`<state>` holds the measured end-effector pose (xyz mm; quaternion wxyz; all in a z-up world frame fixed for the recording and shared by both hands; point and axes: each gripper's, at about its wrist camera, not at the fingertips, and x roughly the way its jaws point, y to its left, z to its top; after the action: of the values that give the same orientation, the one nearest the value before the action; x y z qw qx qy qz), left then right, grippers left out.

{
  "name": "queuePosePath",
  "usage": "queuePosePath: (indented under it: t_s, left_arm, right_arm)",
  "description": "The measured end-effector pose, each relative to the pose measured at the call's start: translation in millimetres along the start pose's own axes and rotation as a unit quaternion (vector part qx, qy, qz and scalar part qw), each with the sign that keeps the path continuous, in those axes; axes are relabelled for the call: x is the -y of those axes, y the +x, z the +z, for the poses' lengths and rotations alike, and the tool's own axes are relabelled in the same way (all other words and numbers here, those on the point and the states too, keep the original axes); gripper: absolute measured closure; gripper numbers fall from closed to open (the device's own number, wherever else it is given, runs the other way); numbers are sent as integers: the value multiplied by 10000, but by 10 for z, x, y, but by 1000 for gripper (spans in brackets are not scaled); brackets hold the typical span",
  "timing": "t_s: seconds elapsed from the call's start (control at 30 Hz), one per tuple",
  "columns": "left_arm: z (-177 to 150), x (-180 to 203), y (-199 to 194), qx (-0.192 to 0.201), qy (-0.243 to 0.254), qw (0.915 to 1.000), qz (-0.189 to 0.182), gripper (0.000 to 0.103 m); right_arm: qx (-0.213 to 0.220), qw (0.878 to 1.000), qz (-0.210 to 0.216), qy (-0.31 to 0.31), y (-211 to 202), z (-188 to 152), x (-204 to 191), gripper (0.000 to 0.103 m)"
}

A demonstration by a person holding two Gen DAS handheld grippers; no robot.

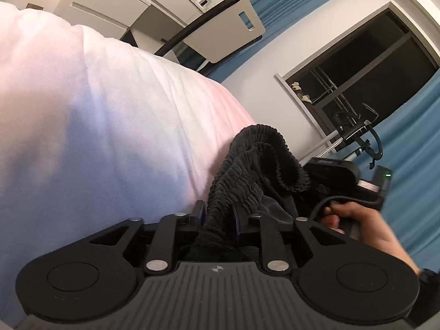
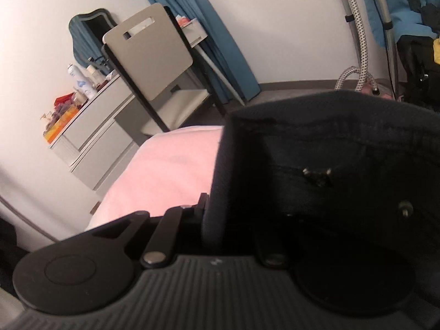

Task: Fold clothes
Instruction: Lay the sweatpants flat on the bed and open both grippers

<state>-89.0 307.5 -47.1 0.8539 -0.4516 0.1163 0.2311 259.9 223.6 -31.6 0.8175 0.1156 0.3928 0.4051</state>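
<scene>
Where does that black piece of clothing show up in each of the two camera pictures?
Left wrist view: the black garment sits lower centre, bunched between the left claw's fingers.
Right wrist view: the garment fills the right half, draped over the claw.
Shared landmark: the grey chair back with a slot.

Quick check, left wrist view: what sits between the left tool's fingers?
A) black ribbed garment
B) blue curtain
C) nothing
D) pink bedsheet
A: the black ribbed garment runs between the left tool fingers, above the pink bedsheet.
</scene>
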Motion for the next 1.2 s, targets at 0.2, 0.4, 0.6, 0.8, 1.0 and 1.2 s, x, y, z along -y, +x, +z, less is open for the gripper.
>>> queuePosePath:
  t_s: [0.2,0.4,0.6,0.8,1.0,1.2]
  left_arm:
    - [-133,153,-319,-24,-8,10000,79,40]
    - [-237,410,-657,-120,309,9994,-76,33]
    - [-330,568,-1019,-139,615,9979,-119,28]
    - [-612,729,-1164,-829,681,9933,-427,25]
    - [-831,814,-1116,-1416,294,9875,-630,20]
    - [-858,945,-978,-1195,840,9892,-131,18]
  right_arm:
    - [48,9985,73,-546,-987,-95,-386,34]
    - [374,9985,103,-385,-2537,-694,-340,34]
    - [917,9954,-257,-114,-3866,-1584,-84,32]
    - [1728,9791,-709,802,-4667,-2458,581,32]
    - [2393,9426,-795,2190,-5042,-2854,1298,24]
    - [2996,8905,-1537,3059,-5444,-3026,1867,16]
